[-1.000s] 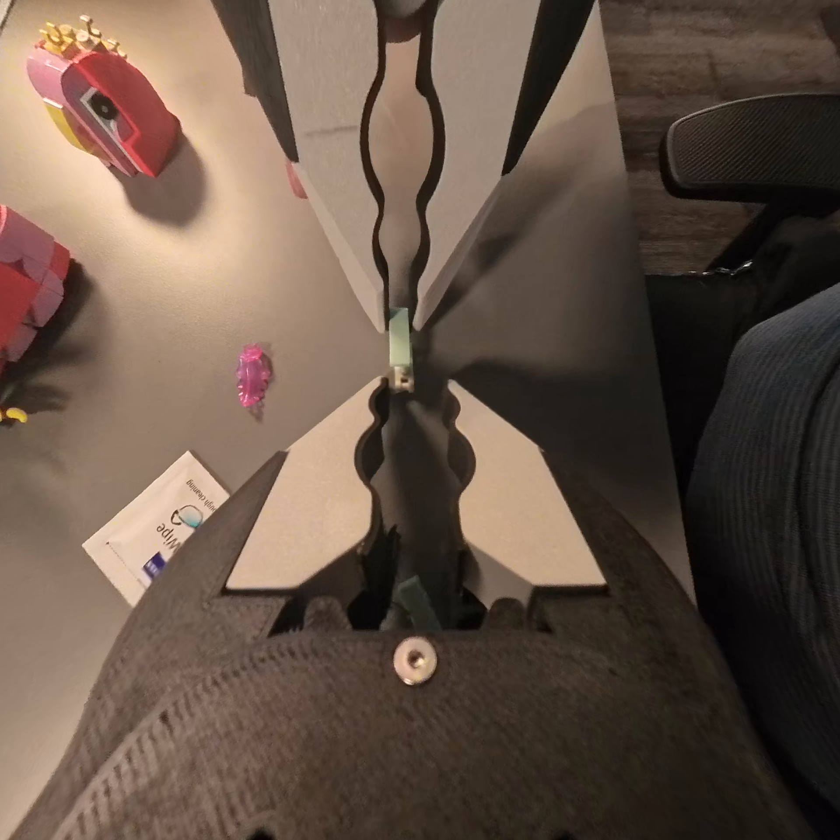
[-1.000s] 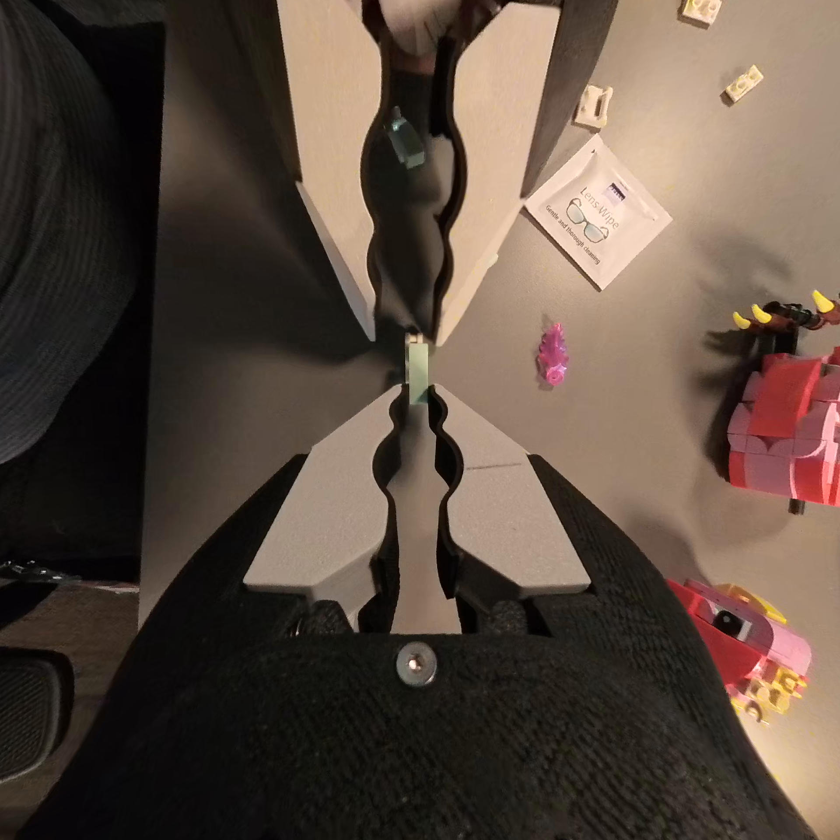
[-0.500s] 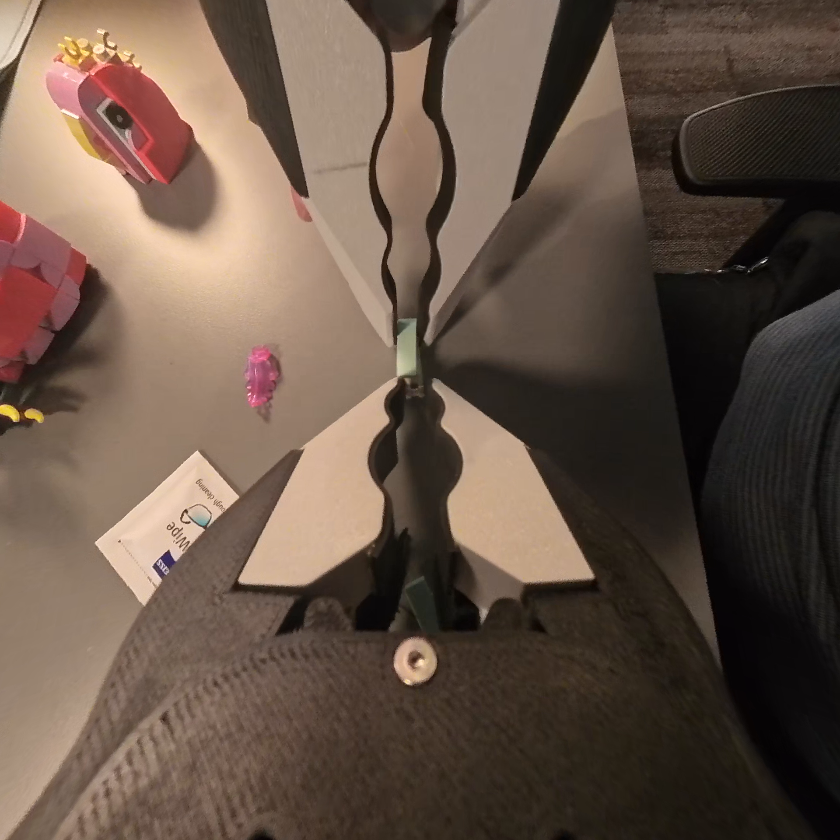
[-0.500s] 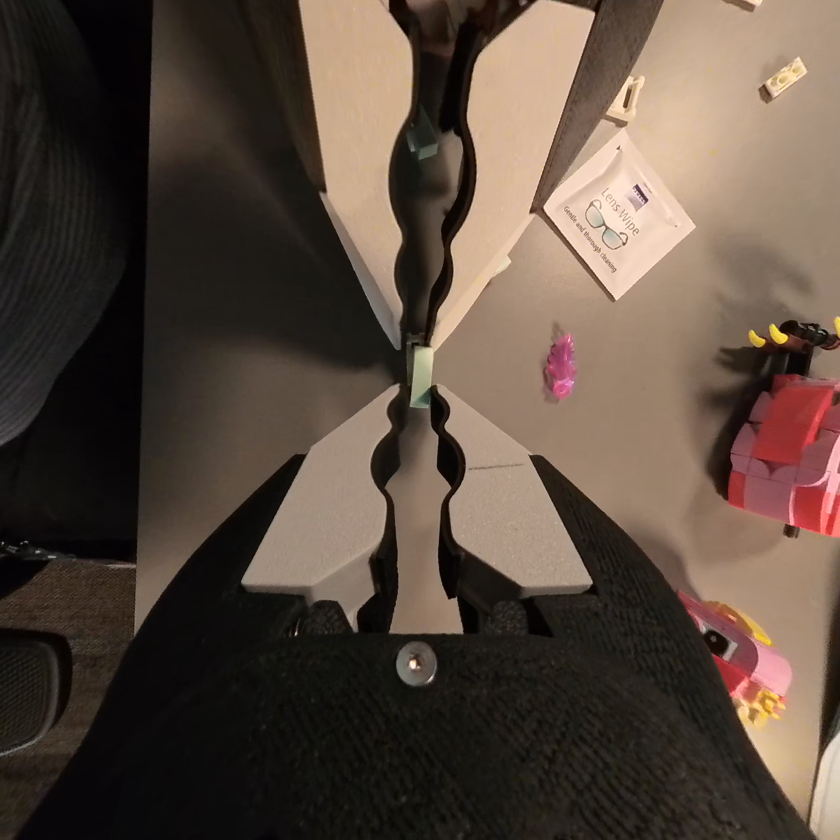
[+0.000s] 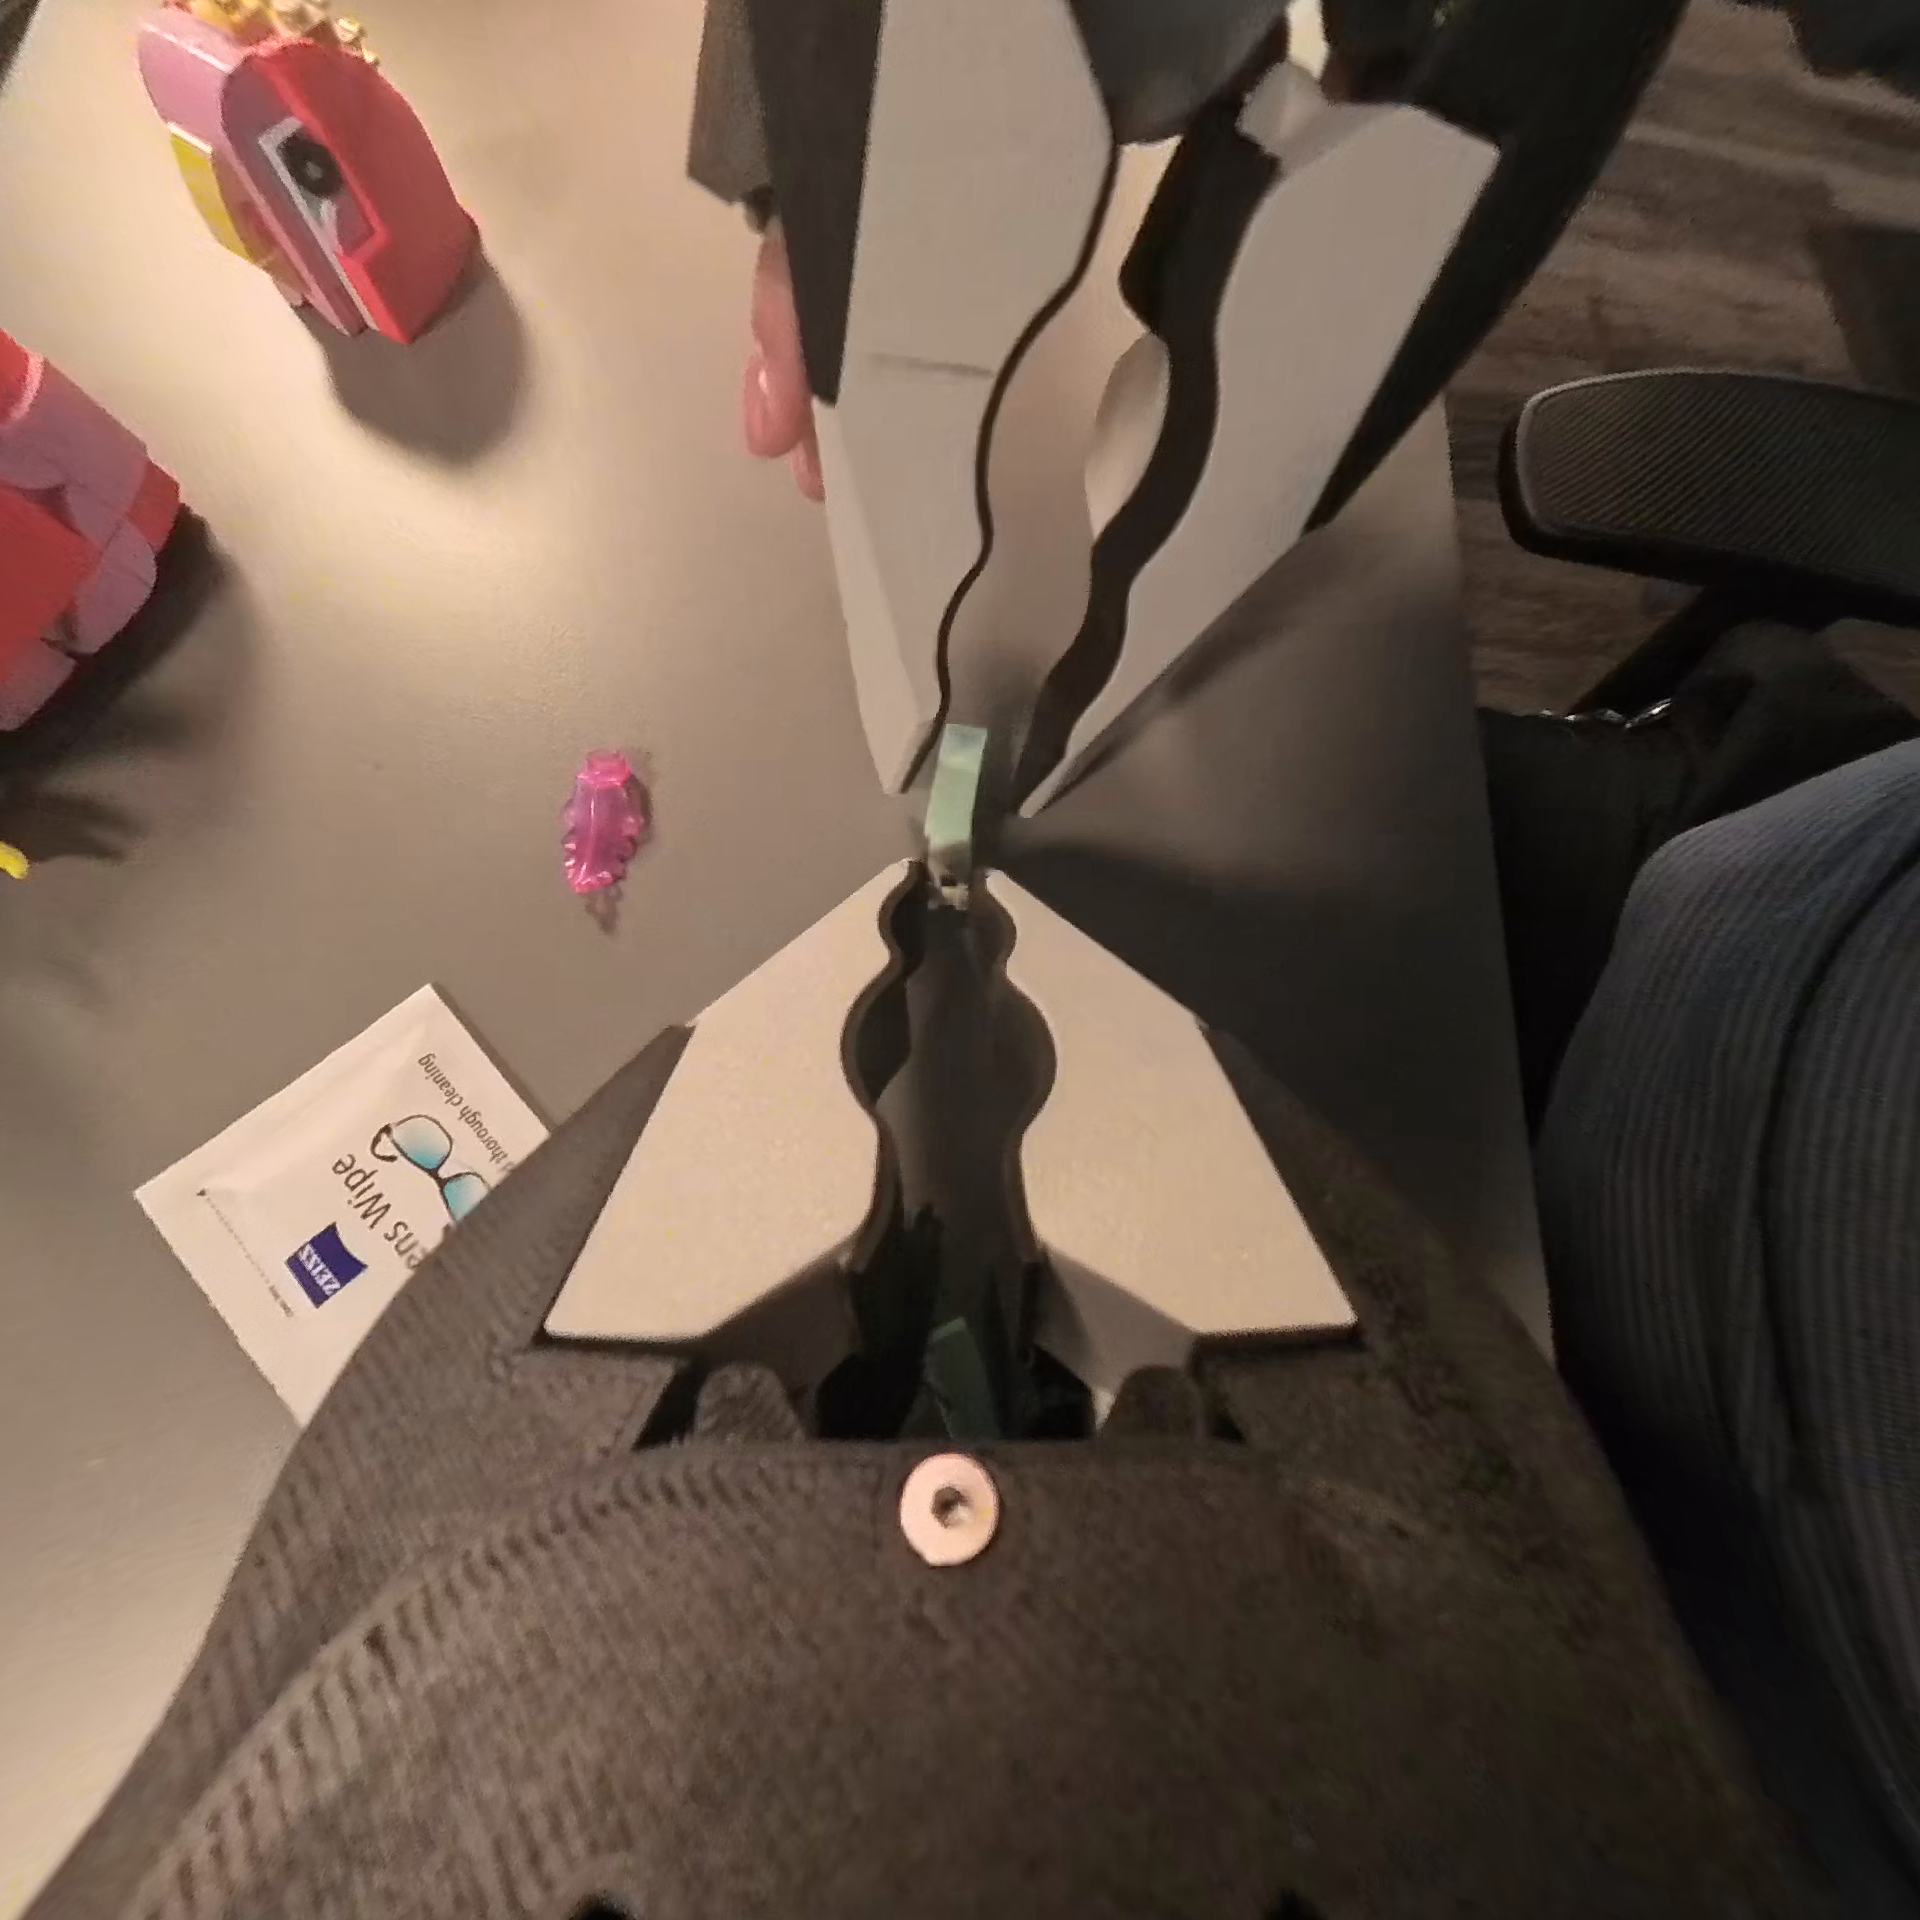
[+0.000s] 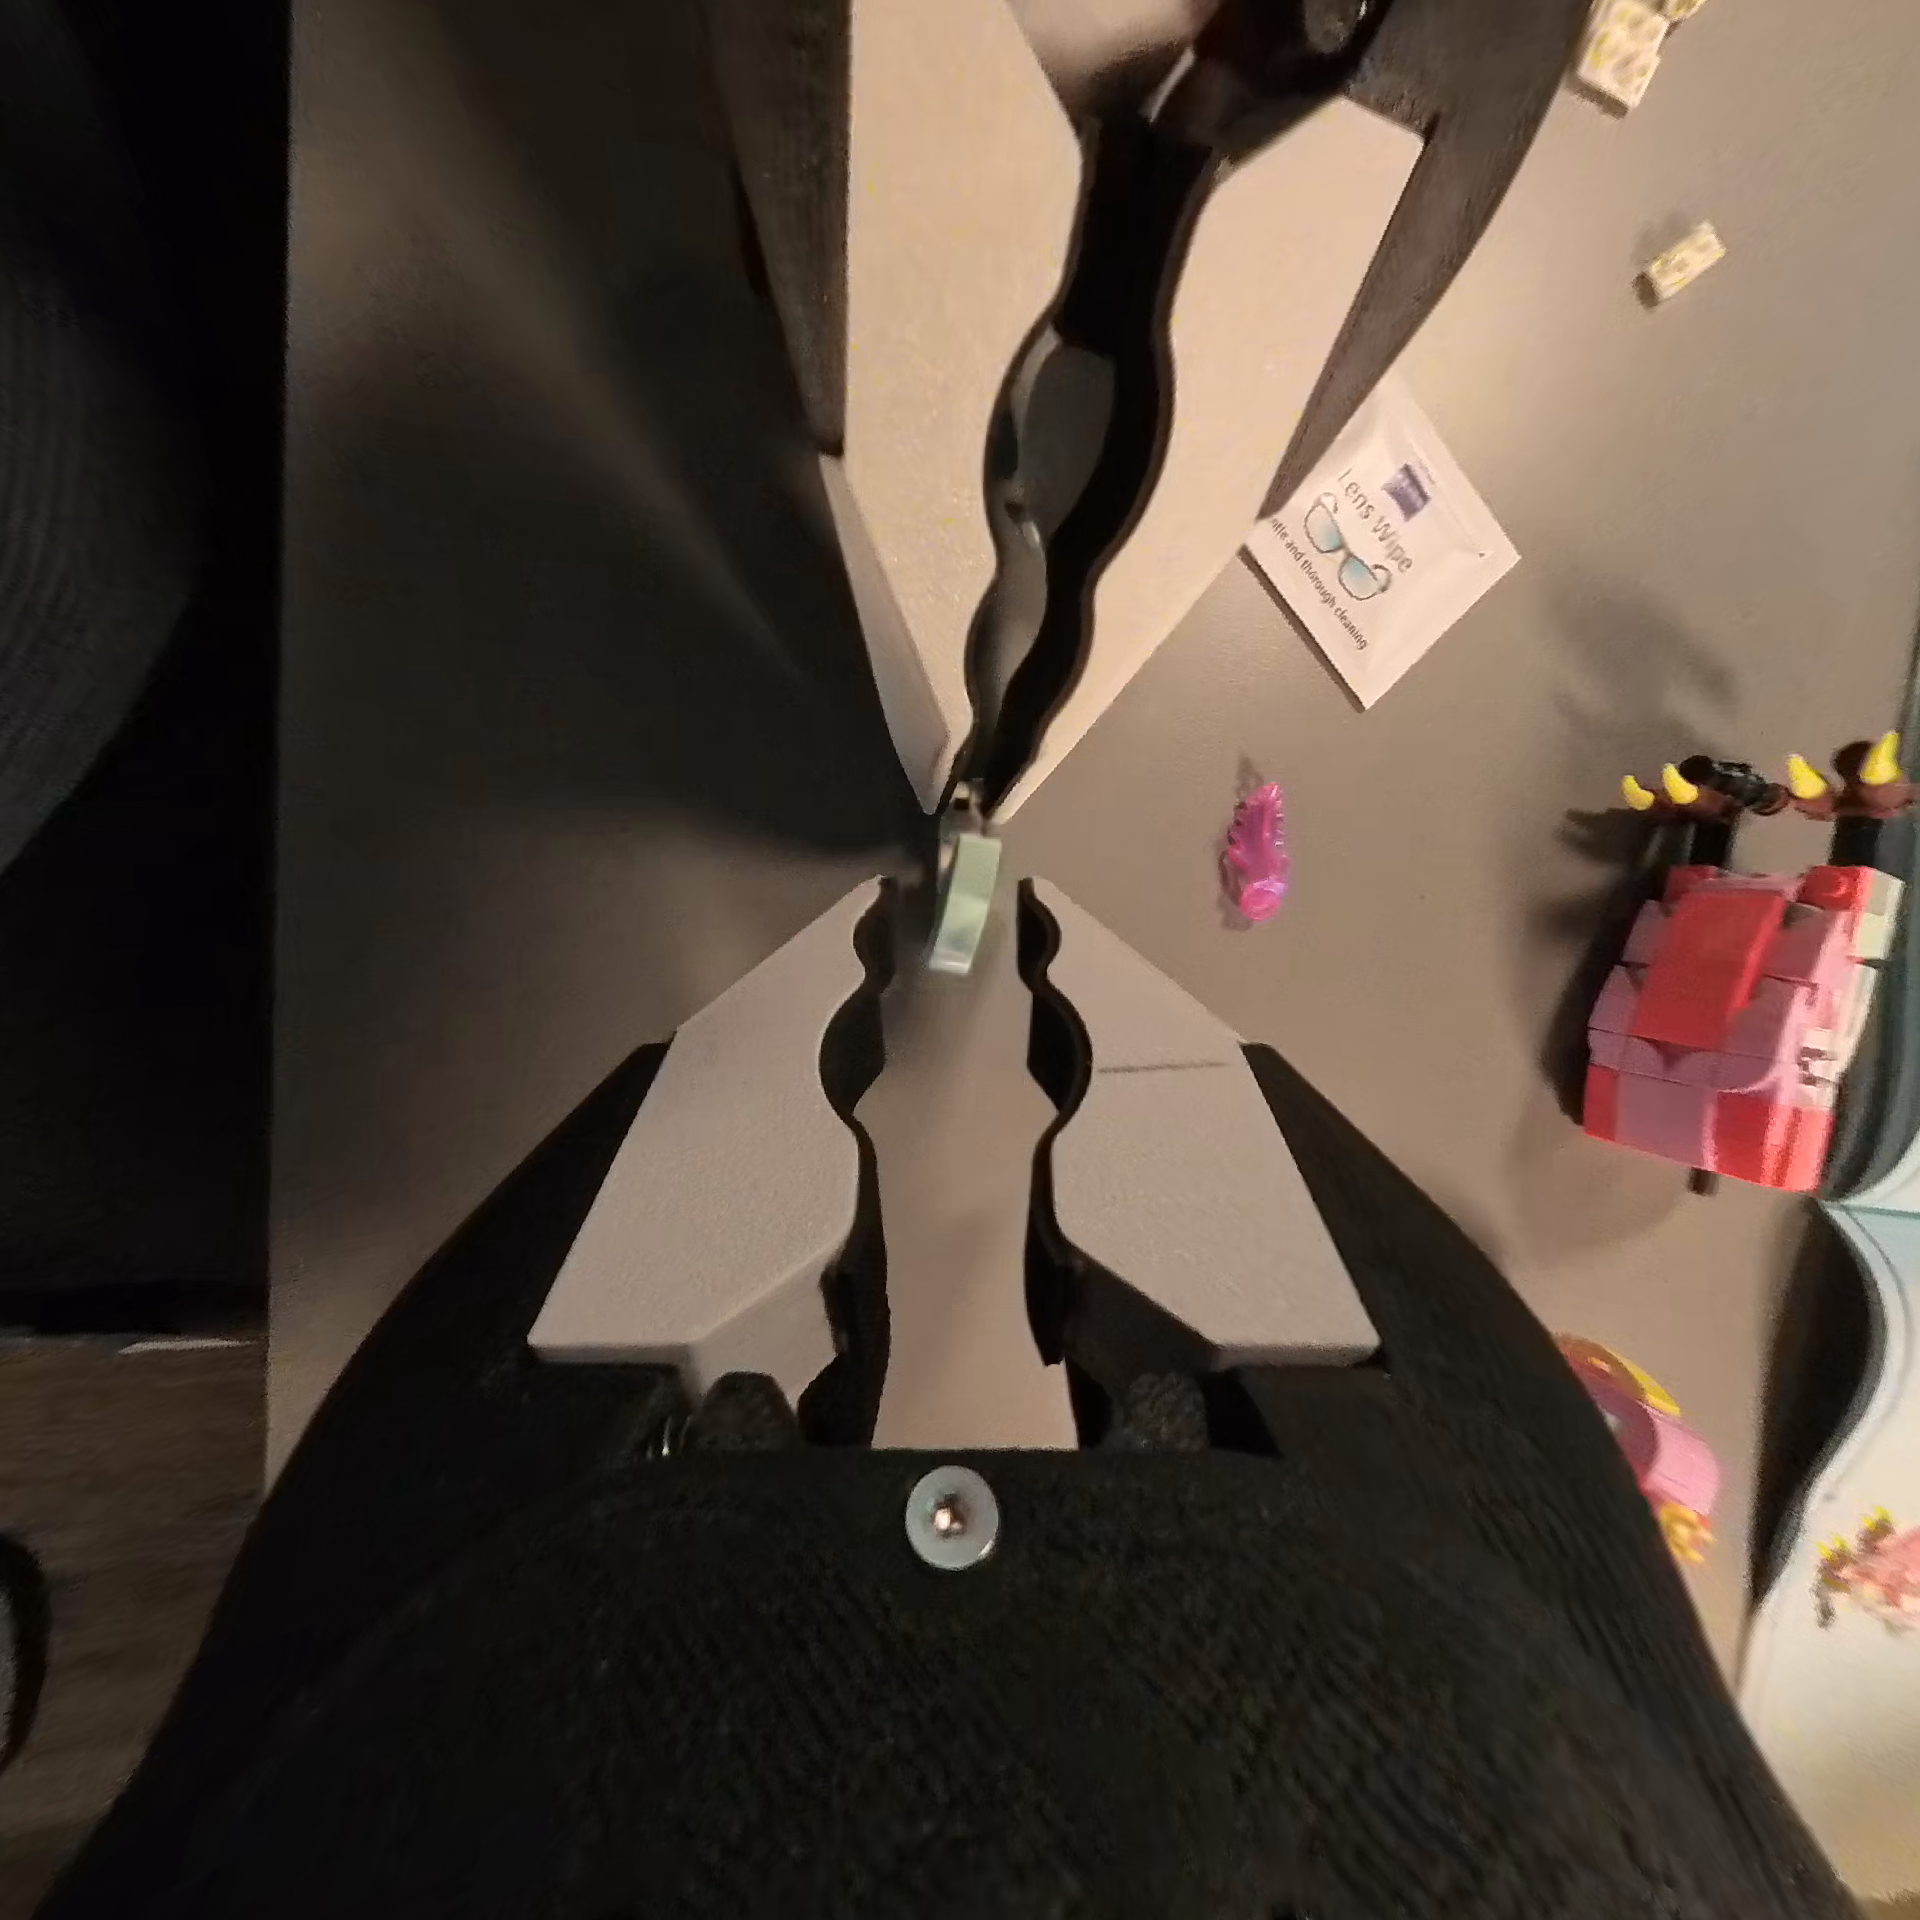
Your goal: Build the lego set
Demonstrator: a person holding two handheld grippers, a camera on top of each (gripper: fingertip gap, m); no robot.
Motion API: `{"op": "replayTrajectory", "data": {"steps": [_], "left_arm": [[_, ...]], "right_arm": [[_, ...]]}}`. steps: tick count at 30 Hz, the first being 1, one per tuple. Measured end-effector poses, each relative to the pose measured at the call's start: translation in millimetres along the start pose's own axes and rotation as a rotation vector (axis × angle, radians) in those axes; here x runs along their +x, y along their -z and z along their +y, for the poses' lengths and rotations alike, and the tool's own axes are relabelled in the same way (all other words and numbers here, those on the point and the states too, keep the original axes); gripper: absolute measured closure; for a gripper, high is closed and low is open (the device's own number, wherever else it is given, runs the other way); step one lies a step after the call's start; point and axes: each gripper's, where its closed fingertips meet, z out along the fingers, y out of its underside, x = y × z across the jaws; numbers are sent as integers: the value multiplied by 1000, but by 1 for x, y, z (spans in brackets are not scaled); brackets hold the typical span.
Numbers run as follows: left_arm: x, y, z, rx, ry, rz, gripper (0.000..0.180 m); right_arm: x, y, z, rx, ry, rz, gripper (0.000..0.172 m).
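A small pale green brick piece (image 5: 956,795) with a white end hangs in the air between two grippers that meet tip to tip above the grey table (image 5: 520,675). My left gripper (image 5: 948,883) is shut on its white end. In the right wrist view the left gripper (image 6: 966,800) comes in from the top and pinches the piece (image 6: 961,904). My right gripper (image 6: 956,894) is open; the piece's free end stands between its fingers (image 6: 790,1039) with a gap at each side. In the left wrist view the right gripper (image 5: 966,774) shows spread apart around the piece.
A clear pink piece (image 5: 597,831) and a white wipe sachet (image 5: 343,1195) lie on the table left of the grippers. Red and pink brick models (image 5: 312,177) (image 6: 1756,1018) stand farther off. A chair armrest (image 5: 1714,478) and a person's leg (image 5: 1745,1143) lie past the table edge. Only a small space, under 4 cm, lies between the two pairs of fingers.
One second ago my right gripper held the green piece and my left was open around it. My left then shut on it, and my right has now opened and let go.
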Motion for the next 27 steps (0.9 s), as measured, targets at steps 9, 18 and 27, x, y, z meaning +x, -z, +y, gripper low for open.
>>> {"op": "replayTrajectory", "data": {"steps": [9,18,27], "left_arm": [[-2,0,-1,17,62,22,173],[-1,0,0,-22,-58,27,173],[-1,1,1,-22,-81,23,173]], "right_arm": [[6,4,2,-56,68,129,144],[0,8,15,-46,-72,73,165],[3,13,9,3,-73,58,166]]}}
